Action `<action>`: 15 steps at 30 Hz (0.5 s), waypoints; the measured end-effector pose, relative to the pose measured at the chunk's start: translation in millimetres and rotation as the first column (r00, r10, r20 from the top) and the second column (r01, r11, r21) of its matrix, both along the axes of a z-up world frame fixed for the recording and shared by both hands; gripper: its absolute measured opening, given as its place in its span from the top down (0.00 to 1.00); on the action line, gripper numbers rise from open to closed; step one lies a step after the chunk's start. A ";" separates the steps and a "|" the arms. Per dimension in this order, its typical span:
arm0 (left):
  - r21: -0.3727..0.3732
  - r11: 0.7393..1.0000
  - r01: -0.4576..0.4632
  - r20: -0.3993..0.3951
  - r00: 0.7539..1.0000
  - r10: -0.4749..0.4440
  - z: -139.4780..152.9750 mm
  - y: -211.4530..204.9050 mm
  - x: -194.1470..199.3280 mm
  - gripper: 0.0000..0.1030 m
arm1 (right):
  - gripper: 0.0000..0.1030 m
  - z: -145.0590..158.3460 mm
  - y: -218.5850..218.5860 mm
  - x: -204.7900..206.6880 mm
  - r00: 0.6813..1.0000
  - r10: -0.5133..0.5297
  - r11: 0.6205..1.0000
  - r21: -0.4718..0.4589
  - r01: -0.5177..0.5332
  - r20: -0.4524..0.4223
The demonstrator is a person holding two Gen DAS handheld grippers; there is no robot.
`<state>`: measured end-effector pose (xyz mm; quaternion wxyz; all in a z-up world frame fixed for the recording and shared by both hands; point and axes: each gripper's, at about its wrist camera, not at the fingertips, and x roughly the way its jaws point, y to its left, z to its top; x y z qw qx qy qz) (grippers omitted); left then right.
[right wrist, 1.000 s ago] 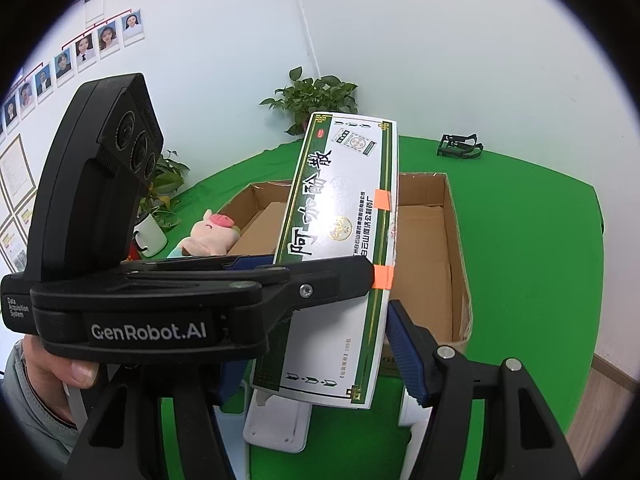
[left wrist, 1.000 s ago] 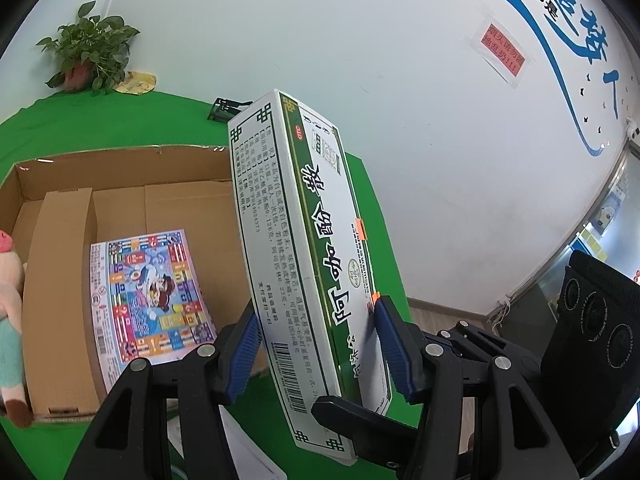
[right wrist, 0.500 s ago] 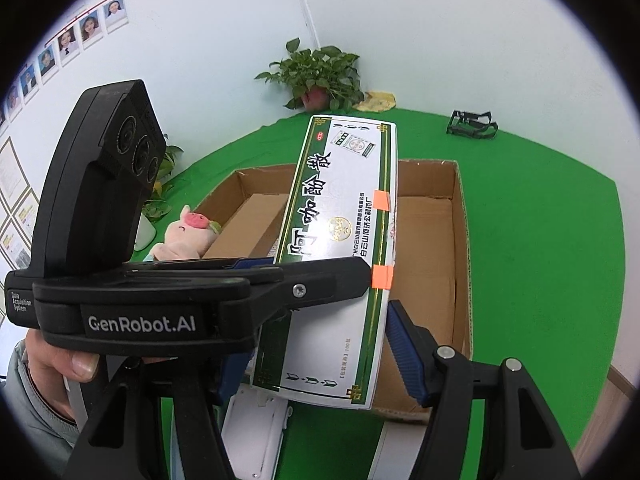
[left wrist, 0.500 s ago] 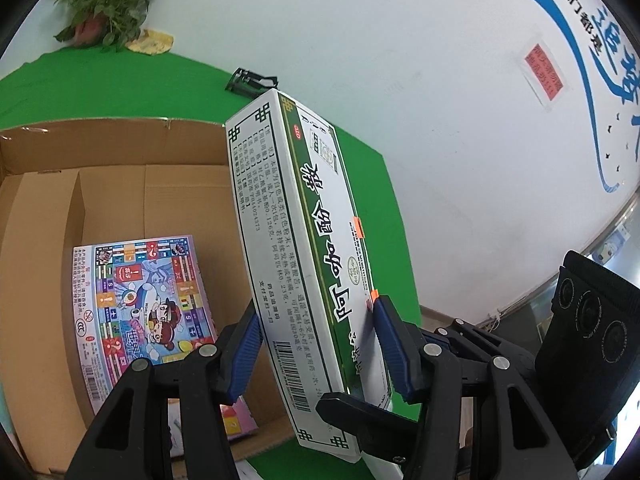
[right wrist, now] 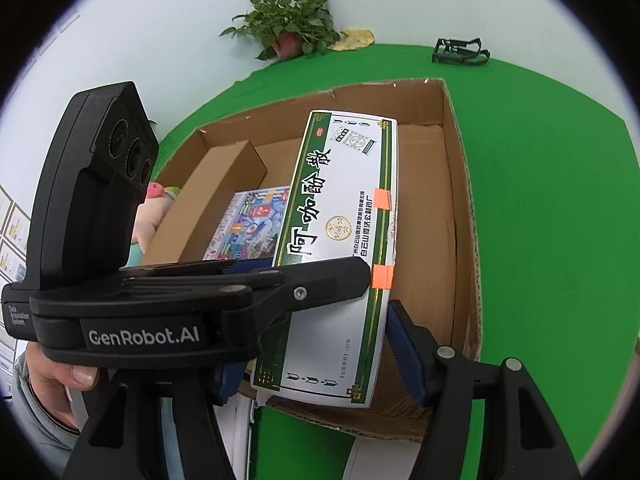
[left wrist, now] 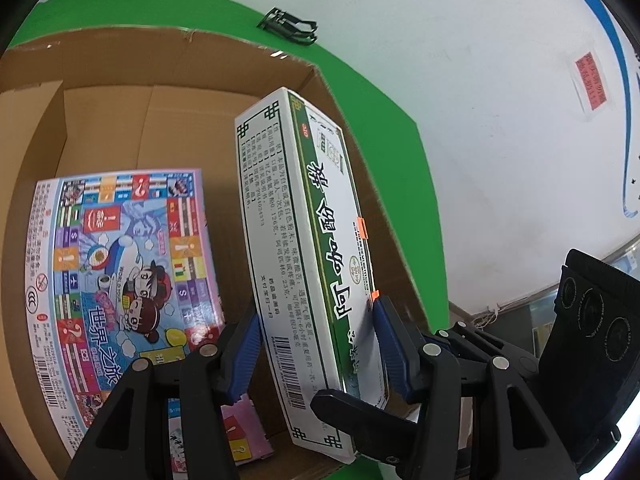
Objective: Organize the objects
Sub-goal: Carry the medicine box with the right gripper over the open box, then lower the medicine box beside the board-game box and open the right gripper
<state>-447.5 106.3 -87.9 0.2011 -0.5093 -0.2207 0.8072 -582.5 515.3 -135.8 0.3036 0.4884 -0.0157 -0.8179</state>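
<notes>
Medicine box (left wrist: 304, 264): long white-and-green carton, held tilted over the right half of the cardboard box (left wrist: 120, 64), low end toward the holder, not yet resting on the floor of it as far as I can tell.
Plush pig (right wrist: 154, 216): outside the cardboard box's left wall, near it, out of the way.
Inner flap (right wrist: 212, 204): stands up along the left wall; no risk to this drop.
Game box (left wrist: 120, 280): flat on the bottom, left half. Medicine box passes just beside its right edge; if the carton swings left on release, it lands on the game box instead of on the bare floor beside it.
Left claw (left wrist: 316, 344): pinching the medicine box across its narrow faces near the low end, blue pads (left wrist: 390, 340) on both sides. Grip sits far from the carton's middle, so the far end can sag or pivot in the pads.
Right claw (right wrist: 320, 344): one blue pad at the carton's right edge, the other hidden behind the left tool, so I cannot tell if it's gripping. If only one claw lets go, the carton twists.
Right wall of cardboard box: close to the carton's right edge; drifting right could snag the rim.
Table (right wrist: 560, 200): green cloth, black clip (right wrist: 460, 51) well apart at the back.
</notes>
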 end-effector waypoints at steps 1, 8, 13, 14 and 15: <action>-0.009 1.000 -0.002 0.011 1.000 0.002 -2.8 0.9 0.3 0.49 | 0.39 -2.9 -1.2 -1.3 1.000 -0.001 1.000 0.005 0.001 0.012; -0.042 0.999 -0.027 0.022 0.999 0.028 -1.0 3.9 13.9 0.47 | 0.40 -7.8 -10.5 -5.8 1.000 -0.009 0.997 0.075 0.008 0.014; -0.056 0.997 -0.045 -0.023 0.999 0.044 13.4 -3.3 25.6 0.46 | 0.39 -10.7 -21.5 -2.4 1.000 0.022 0.987 0.157 -0.023 0.010; -0.058 0.997 -0.049 -0.031 0.998 0.047 15.8 -4.8 27.3 0.46 | 0.39 -10.7 -23.3 -1.2 1.000 0.026 0.985 0.172 -0.028 0.012; -0.062 0.997 -0.051 -0.038 0.998 0.049 17.4 -5.8 28.7 0.46 | 0.37 -11.2 -25.2 -1.1 0.999 0.034 0.982 0.184 -0.036 0.017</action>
